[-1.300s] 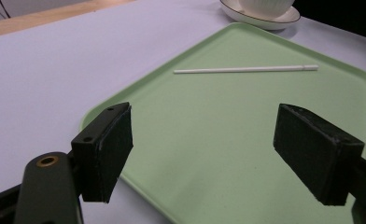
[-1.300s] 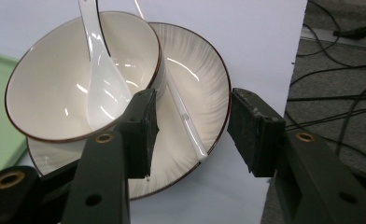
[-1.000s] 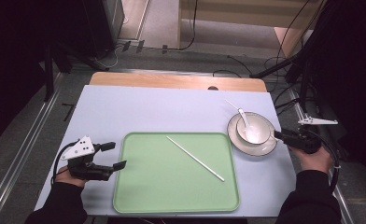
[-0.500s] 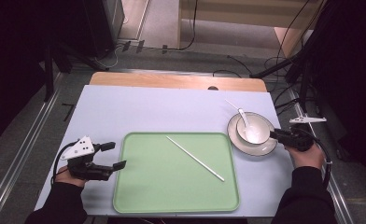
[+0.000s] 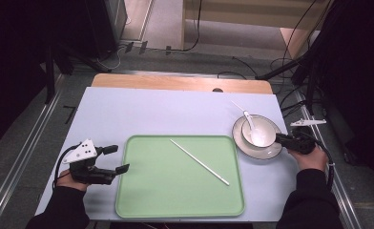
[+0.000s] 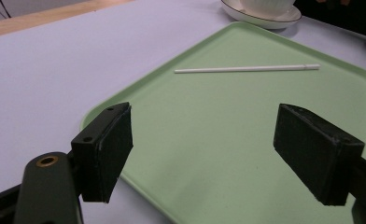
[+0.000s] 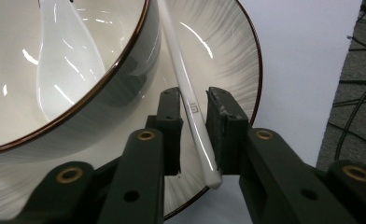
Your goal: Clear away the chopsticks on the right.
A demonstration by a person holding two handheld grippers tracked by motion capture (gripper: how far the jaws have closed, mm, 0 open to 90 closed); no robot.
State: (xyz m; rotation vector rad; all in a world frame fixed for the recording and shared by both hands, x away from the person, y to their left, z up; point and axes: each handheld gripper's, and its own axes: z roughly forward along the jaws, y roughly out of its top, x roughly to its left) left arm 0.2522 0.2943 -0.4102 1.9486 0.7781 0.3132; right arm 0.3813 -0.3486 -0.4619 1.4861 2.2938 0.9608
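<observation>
1. A pale lavender counter (image 5: 128, 114) filled the middle of the high view, with a strip of bare wood along its far edge.
2. A light green tray (image 5: 175, 191) lay flat on the near half of the counter, roughly in the centre.
3. A white plate with a dark rim (image 5: 252, 151) sat on the counter just beyond the tray's right far corner, and a white bowl (image 5: 264, 136) stood on it.
4. The left tongs (image 5: 113, 160) rested at the tray's left edge, held in the person's left hand (image 5: 68, 177). In the left gripper view their two pads (image 6: 104, 149) stood wide apart with nothing between them, above the tray's corner.
5. The right tongs (image 5: 281, 139) were at the right rim of the plate, held in the person's right hand (image 5: 309, 160). Their jaws had just been closing, and in the right gripper view a white chopstick (image 7: 190, 107) lay between the pads; the right-hand pad seemed to touch it, while a slim gap showed at the other.
6. That chopstick rested on the plate beside the bowl, its near end poking out past the pads.
7. A white ceramic spoon (image 5: 248, 119) lay in the bowl, its handle pointing up over the far rim.
8. A second white chopstick (image 5: 199, 162) lay diagonally on the tray, well apart from both tongs.
</observation>
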